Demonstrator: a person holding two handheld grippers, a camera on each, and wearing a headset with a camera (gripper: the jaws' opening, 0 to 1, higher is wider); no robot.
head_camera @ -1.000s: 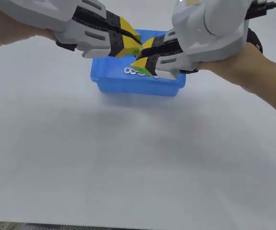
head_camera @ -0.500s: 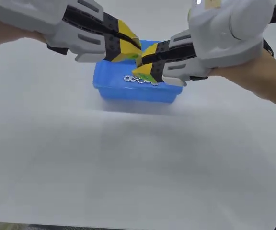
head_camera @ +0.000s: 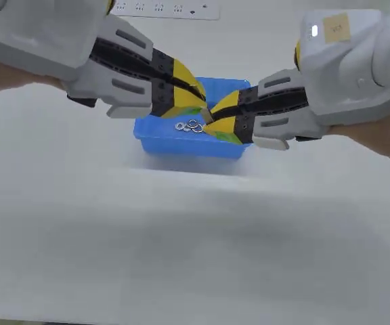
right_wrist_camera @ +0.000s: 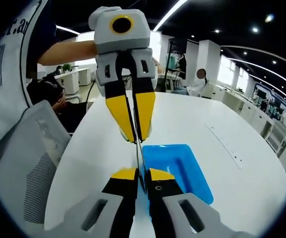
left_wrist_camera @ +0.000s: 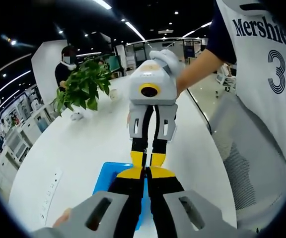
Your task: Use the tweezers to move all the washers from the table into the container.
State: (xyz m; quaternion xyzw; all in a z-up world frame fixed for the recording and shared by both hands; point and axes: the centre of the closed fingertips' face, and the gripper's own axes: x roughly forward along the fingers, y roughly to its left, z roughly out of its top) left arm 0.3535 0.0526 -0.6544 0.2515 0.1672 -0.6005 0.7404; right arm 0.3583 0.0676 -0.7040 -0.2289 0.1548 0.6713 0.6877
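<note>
Above the blue container (head_camera: 181,143) our left gripper (head_camera: 200,100) and right gripper (head_camera: 210,120) still meet tip to tip, fingers closed, the right's pinching the tweezers (right_wrist_camera: 139,161); the washers (head_camera: 191,126) lie inside it, newly unhidden; transfer seems done.

White tabletop (head_camera: 181,237) spreads wide across the head view, and up at 12 o'clock sits a long white power strip (head_camera: 164,9). Left gripper view: a leafy green potted plant (left_wrist_camera: 83,87) at 10 o'clock, a person in dark clothes (left_wrist_camera: 66,62) just behind it. Right gripper view, 8 o'clock: a grey mesh-backed office chair (right_wrist_camera: 19,163) beside the table.
</note>
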